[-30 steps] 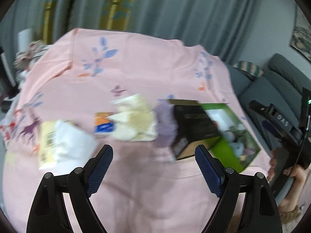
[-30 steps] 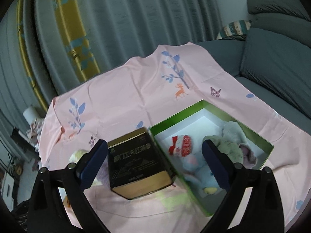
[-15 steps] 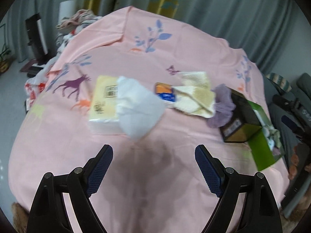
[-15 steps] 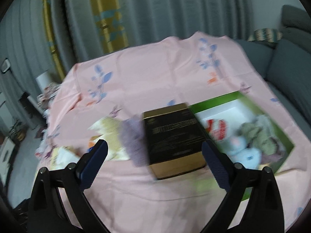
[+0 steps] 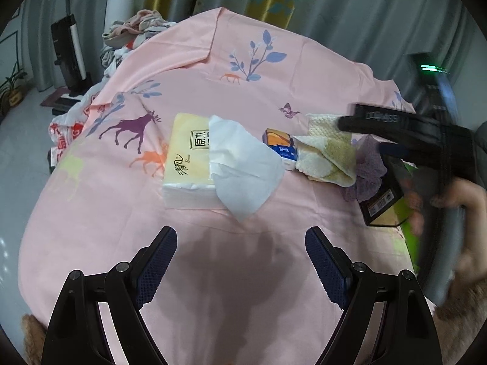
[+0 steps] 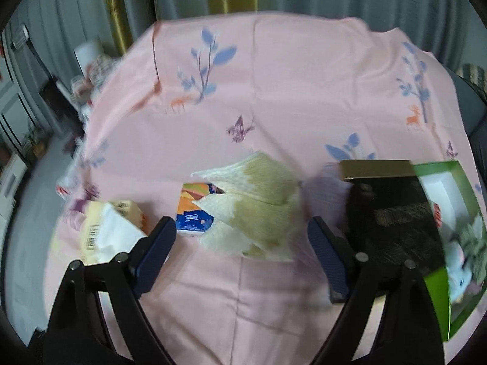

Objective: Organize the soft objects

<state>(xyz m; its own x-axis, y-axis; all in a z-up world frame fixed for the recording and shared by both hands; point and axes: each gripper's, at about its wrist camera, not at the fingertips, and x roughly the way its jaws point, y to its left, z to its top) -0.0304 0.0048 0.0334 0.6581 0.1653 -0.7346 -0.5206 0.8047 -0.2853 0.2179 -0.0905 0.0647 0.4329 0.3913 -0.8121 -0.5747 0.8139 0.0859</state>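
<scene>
A yellow tissue pack (image 5: pixel 185 152) with a white tissue (image 5: pixel 243 164) pulled out lies on the pink cloth. Right of it are a small blue-orange packet (image 5: pixel 280 144), a cream-and-tan towel (image 5: pixel 328 155) and a purple scrunchie (image 5: pixel 366 173). My left gripper (image 5: pixel 240 261) is open and empty, short of the tissue. My right gripper (image 6: pixel 240 249) is open and empty, just in front of the towel (image 6: pixel 255 203) and the packet (image 6: pixel 194 210). The green box (image 6: pixel 456 243) at right holds soft toys (image 6: pixel 468 243).
A black-and-gold box (image 6: pixel 392 213) stands between the towel and the green box. The right gripper's body and the hand (image 5: pixel 432 152) cross the right side of the left wrist view. A pile of clothes (image 5: pixel 134 27) lies beyond the table's far left.
Both views have swung left: the tissue pack moved toward the centre of the left view, and the towel came between my right gripper's fingers. The right gripper has entered the left view.
</scene>
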